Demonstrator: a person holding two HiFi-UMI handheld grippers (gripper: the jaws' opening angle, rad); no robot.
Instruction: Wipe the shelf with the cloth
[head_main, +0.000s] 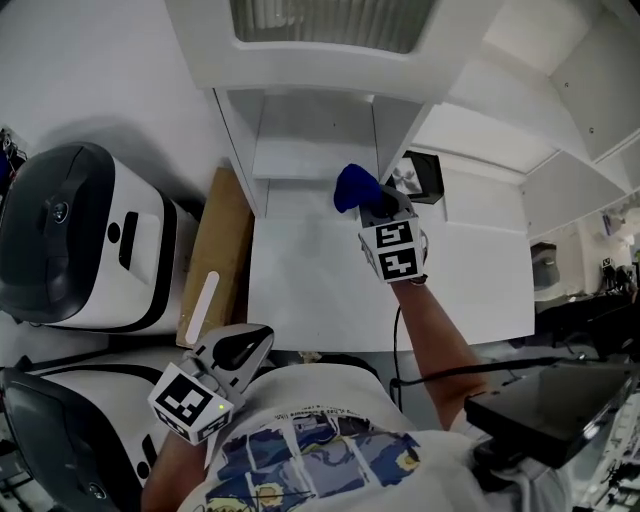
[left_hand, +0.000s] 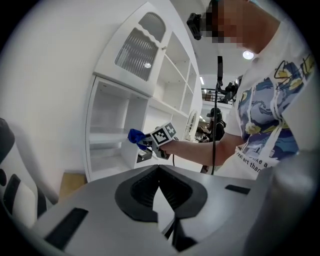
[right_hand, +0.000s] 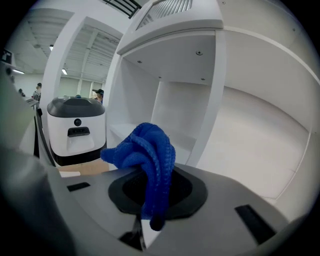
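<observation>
Crumpled blue knitted cloth (right_hand: 145, 152): pinched by the right gripper (right_hand: 149, 200), jaws clamped on its tail, the bulk bunched above them. It sits at the front right corner of the tall white shelf unit's (head_main: 300, 155) open compartment; contact with the board unclear. Left gripper (left_hand: 160, 192): jaws together, nothing between them, low by the person's printed shirt (head_main: 320, 455), near a white-and-black machine (head_main: 85, 240).

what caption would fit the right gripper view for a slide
Right gripper shut on a bunched blue cloth, held before the open compartment of a white shelf unit.
</observation>
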